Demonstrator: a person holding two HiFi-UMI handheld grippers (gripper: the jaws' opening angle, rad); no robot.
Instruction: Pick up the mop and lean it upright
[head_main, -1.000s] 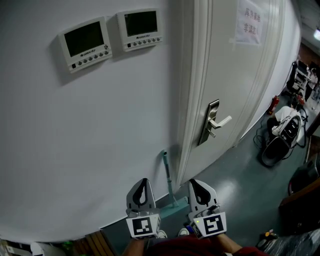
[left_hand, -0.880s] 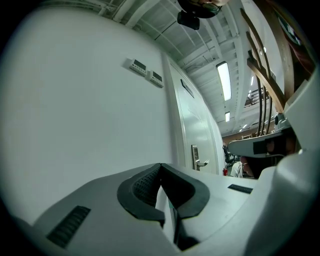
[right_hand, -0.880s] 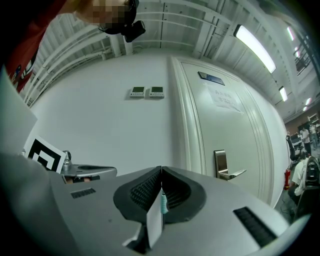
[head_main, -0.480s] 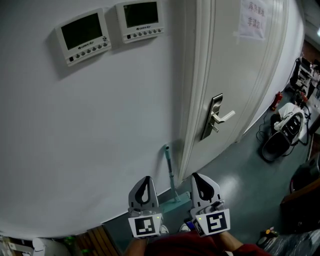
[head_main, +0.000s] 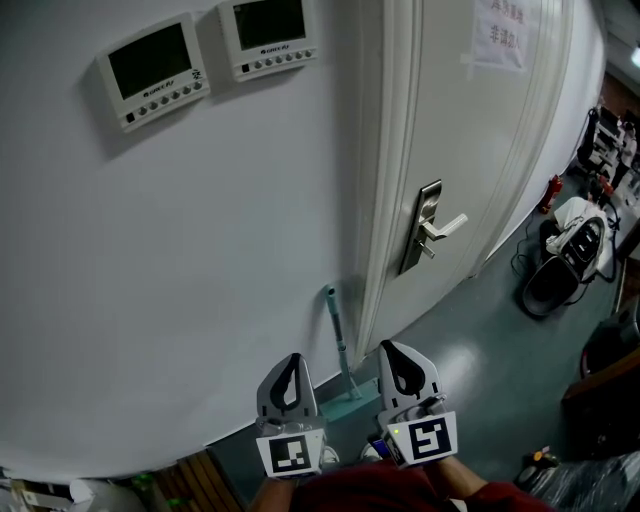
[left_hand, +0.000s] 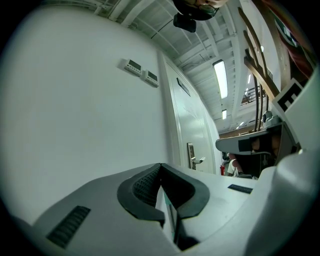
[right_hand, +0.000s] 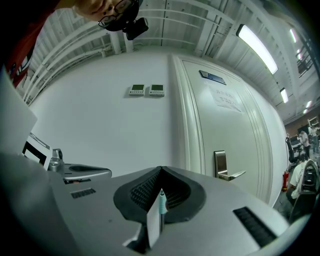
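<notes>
Grippers, left and right, both pressed together, empty, near mop but apart from it. Mop stood upright against wall beside door frame. Risk: unsupported handle could slide along smooth wall and topple.

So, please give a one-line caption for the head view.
Mop leaning upright against the wall by the door; left hand-held gripper and right hand-held gripper shut, empty.
</notes>
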